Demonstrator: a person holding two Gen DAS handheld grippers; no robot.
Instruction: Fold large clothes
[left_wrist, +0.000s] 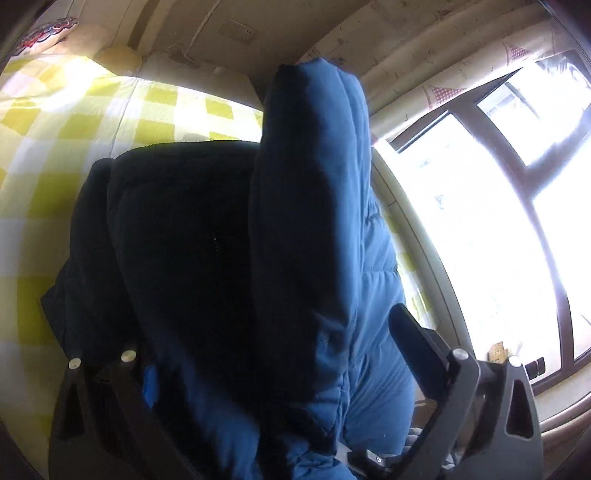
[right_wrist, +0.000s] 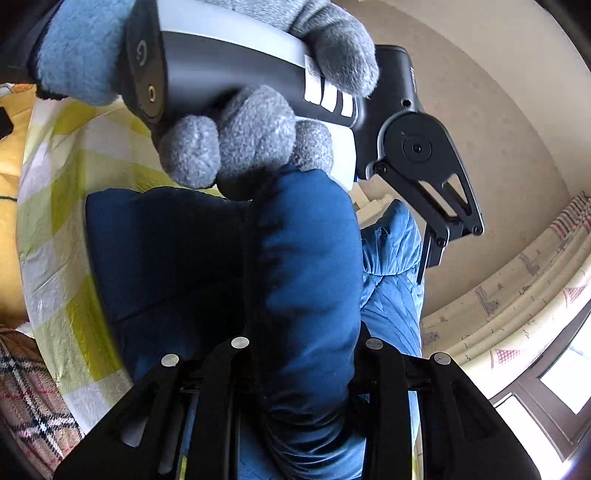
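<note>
The blue padded jacket (right_wrist: 306, 280) is lifted above the yellow-checked bed cover (right_wrist: 62, 258), a thick roll of it clamped between the right gripper (right_wrist: 306, 373) fingers, its long axis running away from that camera toward the gloved hand (right_wrist: 251, 140) carrying the left gripper (left_wrist: 266, 354). The left gripper likewise has jacket between its fingers, though whether it pinches I cannot tell. With so bulky a fold held, the slick fabric could slide out and undo the fold.

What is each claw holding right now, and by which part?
Both hold the blue padded jacket: the right claw on a thick folded ridge, the left claw around another bunched fold.
</note>
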